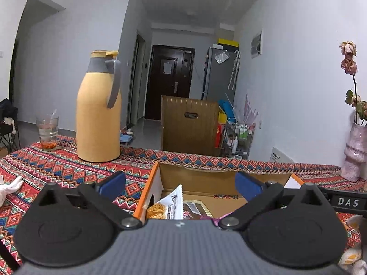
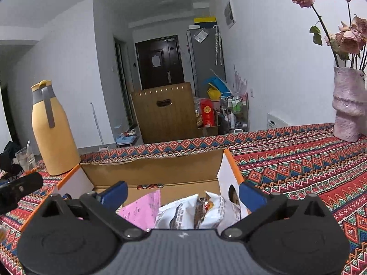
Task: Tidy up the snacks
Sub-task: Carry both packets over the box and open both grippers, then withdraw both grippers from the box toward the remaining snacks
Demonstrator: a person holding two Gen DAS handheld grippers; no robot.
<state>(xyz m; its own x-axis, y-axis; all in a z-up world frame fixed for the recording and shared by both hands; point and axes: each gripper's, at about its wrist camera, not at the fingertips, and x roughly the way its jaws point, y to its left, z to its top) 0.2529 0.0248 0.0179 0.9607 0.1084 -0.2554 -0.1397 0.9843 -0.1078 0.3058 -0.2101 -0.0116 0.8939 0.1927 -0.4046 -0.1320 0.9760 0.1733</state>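
Both wrist views are evenly lit by soft, cool indoor light that seems to come from overhead; the white walls look bluish-grey and no lamp is in sight. Shadows are faint and diffuse. Fisheye distortion bows the walls and ceiling edges, and the corners fall to black. The far doorway is dimmer and slightly soft. There is no strong glare and no obvious motion blur.
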